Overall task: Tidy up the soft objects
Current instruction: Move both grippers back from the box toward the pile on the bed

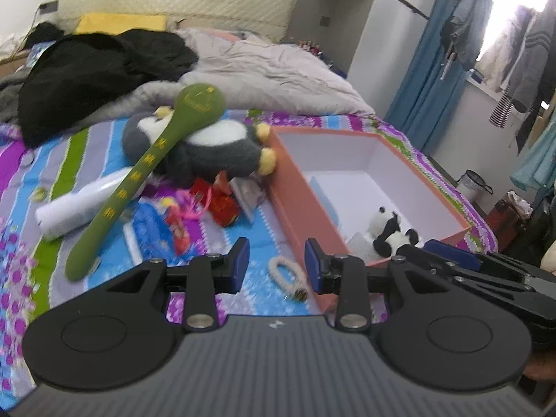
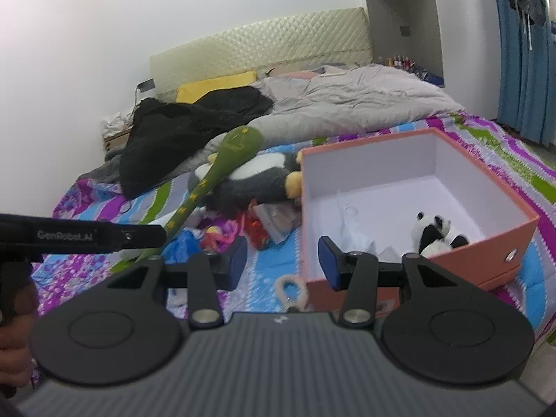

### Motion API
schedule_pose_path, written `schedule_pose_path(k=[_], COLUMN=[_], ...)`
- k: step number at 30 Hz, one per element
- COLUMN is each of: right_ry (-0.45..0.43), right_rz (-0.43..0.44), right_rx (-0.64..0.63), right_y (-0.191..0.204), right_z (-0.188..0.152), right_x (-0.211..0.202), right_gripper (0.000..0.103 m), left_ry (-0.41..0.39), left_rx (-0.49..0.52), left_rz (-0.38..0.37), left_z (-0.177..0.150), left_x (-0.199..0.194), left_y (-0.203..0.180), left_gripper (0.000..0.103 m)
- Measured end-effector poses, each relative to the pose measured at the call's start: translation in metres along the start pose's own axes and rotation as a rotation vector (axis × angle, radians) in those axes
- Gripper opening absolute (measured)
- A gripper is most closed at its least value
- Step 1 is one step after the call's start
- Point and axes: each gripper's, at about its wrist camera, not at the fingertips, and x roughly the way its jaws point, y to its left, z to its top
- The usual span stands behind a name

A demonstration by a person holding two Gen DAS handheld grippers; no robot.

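An open orange box (image 1: 295,205) (image 2: 486,236) sits on the striped bed. A small panda plush (image 1: 391,231) (image 2: 434,231) lies inside it. A grey and white penguin plush (image 1: 212,146) (image 2: 257,177) lies left of the box, with a long green plush stick (image 1: 149,163) (image 2: 215,173) across it. A white fluffy ring (image 1: 286,272) (image 2: 292,286) lies just ahead of both grippers. My left gripper (image 1: 277,266) is open and empty above the bed. My right gripper (image 2: 283,260) is open and empty, with one finger over the box's near corner.
Red packets (image 1: 219,198), a blue packet (image 1: 153,229) and a white bottle (image 1: 80,205) lie scattered left of the box. A black garment (image 1: 93,73) and a grey duvet (image 1: 264,73) cover the far bed. The bed edge runs along the right.
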Motion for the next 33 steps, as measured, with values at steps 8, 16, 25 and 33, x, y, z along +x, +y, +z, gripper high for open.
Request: schedule_pose_path(k=[8, 16, 25, 33], right_ry=[0.063, 0.137, 0.18, 0.204], right_rz=[-0.012, -0.013, -0.019, -0.03], right_rx=[-0.006, -0.024, -0.053, -0.1], right_y=[0.014, 0.031, 0.045, 0.052], right_z=[-0.024, -0.046, -0.054, -0.056], right_x=[-0.001, 0.011, 0.05, 0.097], right_gripper=[0.048, 0.048, 0.048, 0.048], left_ry=[0.036, 0.073, 0.12, 0.153], left_rx=[-0.067, -0.117, -0.119, -0.16], left_rz=[0.037, 0.057, 0.121, 0.141], left_z=[-0.03, -0.051, -0.06, -0.055], left_x=[-0.007, -0.002, 0.034, 0.081], left_y=[0.028, 0.053, 0.084, 0.117], left_gripper=[0.04, 0.046, 0.059, 0.059])
